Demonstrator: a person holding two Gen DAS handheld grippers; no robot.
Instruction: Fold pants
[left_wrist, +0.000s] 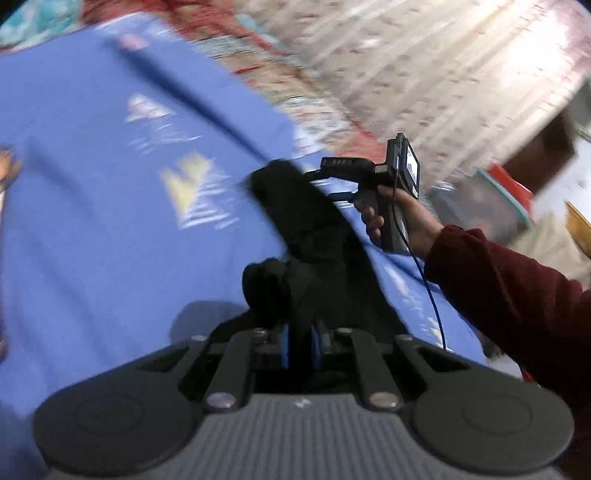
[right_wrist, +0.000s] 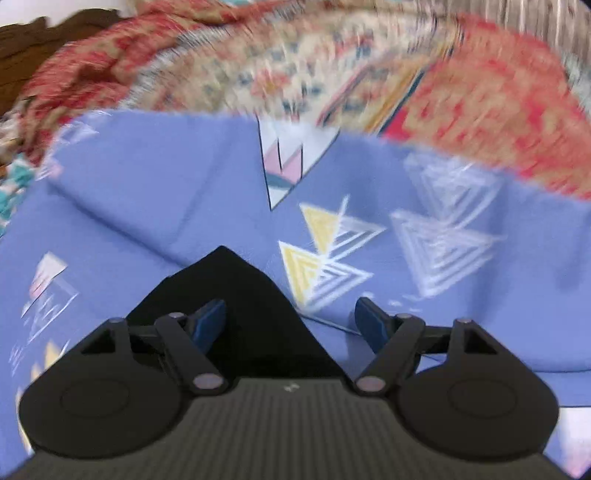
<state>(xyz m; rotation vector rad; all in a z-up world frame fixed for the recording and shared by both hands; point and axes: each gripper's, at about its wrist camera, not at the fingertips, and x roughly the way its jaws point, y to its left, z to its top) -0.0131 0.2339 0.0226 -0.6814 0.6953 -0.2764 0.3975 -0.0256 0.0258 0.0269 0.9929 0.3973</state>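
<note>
Jaws of left gripper (left_wrist: 301, 345) closed on black pants (left_wrist: 295, 236), bunched ahead of the pads. Right gripper (right_wrist: 291, 321) jaws wide apart, gripping nothing, above pants corner on blue patterned sheet (right_wrist: 147, 184).

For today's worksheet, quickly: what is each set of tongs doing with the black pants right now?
Left tongs: shut on the black pants.
Right tongs: open, pads apart over the pants' corner, gripping nothing.
</note>
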